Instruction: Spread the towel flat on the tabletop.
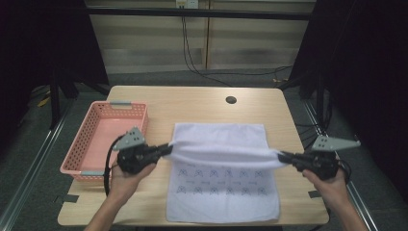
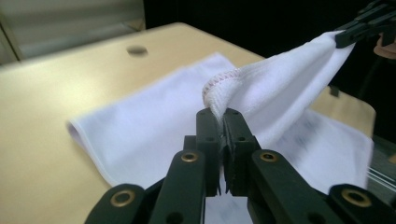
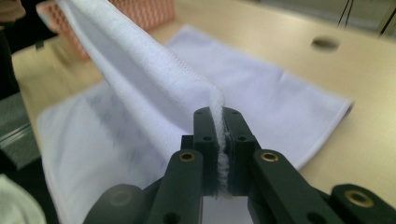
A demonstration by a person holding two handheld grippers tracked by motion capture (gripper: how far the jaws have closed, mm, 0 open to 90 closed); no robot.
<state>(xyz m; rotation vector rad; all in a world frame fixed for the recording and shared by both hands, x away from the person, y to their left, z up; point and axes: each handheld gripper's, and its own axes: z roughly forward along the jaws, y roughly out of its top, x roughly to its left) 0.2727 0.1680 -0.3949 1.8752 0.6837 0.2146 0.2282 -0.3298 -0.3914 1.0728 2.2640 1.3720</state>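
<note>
Dark curtains all around and a pale panelled wall at the back, with a light wooden table [image 1: 202,103] in the middle of it all. Both grippers are clamped down tight on one white towel [image 1: 219,139].

Left gripper [image 1: 168,149] first: from its own camera the jaws are pinched together on a corner of the towel [image 2: 261,93], you can see the reddish stitched hem bunched up right above the tips. The cloth runs from there up to the other gripper at the top right of that view. The person's left hand [image 1: 126,179] wraps the gripper body from below, and just beside it on the table's left end sits a pink mesh basket [image 1: 89,139].

Right gripper [image 1: 283,156] is the same story: jaws closed on the towel's edge [image 3: 154,79], with the fabric squeezed into a thin ridge between them. The right hand [image 1: 332,185] holds it near the table's right edge.

So the towel is stretched between the two grippers as a raised fold running left to right across the table. The far part lies flat on the wood, and the near part, printed with rows of small blue figures, also lies flat toward the person. Farther back on the tabletop there's a round dark hole [image 1: 231,100], and cables [image 1: 192,57] hang down the wall behind.
</note>
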